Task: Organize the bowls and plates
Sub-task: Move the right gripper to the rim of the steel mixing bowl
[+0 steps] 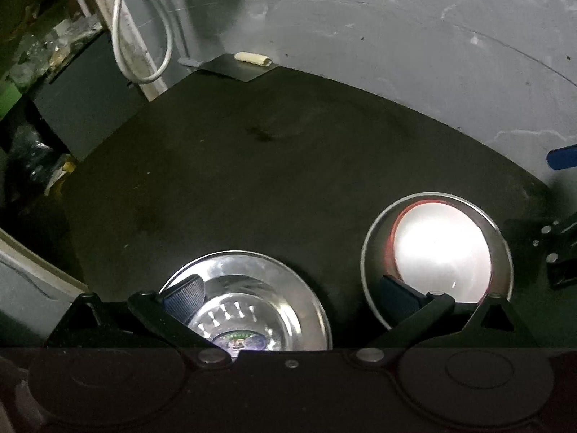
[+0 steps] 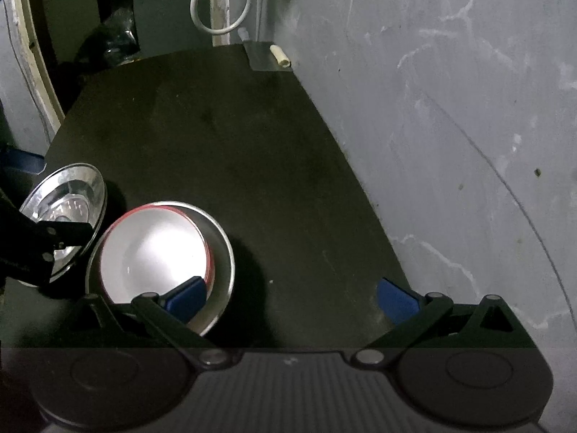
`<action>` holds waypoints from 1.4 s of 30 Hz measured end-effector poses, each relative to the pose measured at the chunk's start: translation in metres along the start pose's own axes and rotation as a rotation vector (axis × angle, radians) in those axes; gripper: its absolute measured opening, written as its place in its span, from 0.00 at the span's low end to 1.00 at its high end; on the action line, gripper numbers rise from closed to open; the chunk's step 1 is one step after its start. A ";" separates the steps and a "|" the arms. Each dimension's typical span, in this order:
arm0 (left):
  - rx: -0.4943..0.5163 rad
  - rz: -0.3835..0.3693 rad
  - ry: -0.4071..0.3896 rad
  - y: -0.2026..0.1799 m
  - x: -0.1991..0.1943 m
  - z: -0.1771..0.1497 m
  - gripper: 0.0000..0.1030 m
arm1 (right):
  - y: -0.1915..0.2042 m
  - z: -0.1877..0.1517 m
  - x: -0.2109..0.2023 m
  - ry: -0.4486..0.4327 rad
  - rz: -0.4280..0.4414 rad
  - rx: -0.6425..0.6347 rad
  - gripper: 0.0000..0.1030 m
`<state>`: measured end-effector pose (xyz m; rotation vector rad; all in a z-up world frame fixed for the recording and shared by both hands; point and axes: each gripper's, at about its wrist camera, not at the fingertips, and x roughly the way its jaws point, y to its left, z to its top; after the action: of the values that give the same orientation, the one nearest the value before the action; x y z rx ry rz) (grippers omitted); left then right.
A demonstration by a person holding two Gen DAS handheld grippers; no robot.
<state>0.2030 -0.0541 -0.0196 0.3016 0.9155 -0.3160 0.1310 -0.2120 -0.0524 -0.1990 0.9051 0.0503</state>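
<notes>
A shiny steel plate point(image 1: 285, 288) lies on the dark table point(image 1: 252, 166) near its front edge; it also shows in the right wrist view point(image 2: 72, 187). To its right a steel bowl point(image 1: 375, 252) holds a red bowl with a white inside point(image 1: 440, 249); both show in the right wrist view point(image 2: 220, 245), point(image 2: 155, 249). My left gripper point(image 1: 290, 297) is open above them, its left finger over the plate, its right finger over the steel bowl's rim. My right gripper point(image 2: 288, 297) is open, its left finger over the nested bowls, empty.
A grey wall point(image 2: 450, 126) runs along the table's right side. A small cream roll point(image 1: 252, 58) lies on a grey sheet at the far corner. A white cable loop point(image 1: 144, 36) hangs beyond the table, with clutter and a dark box point(image 1: 72, 97) at left.
</notes>
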 end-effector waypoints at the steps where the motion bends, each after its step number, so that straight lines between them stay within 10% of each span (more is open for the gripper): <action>1: 0.002 -0.002 0.001 -0.001 0.000 0.001 0.99 | 0.000 0.000 0.001 0.005 0.003 -0.002 1.00; 27: 0.223 0.038 0.022 -0.041 0.018 0.013 0.97 | -0.016 -0.008 0.025 0.103 0.042 0.018 1.00; 42: 0.204 -0.077 0.042 -0.048 0.037 0.026 0.73 | -0.037 -0.014 0.026 0.094 0.052 0.088 0.86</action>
<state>0.2242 -0.1127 -0.0399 0.4626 0.9395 -0.4764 0.1414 -0.2518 -0.0758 -0.0966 1.0041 0.0493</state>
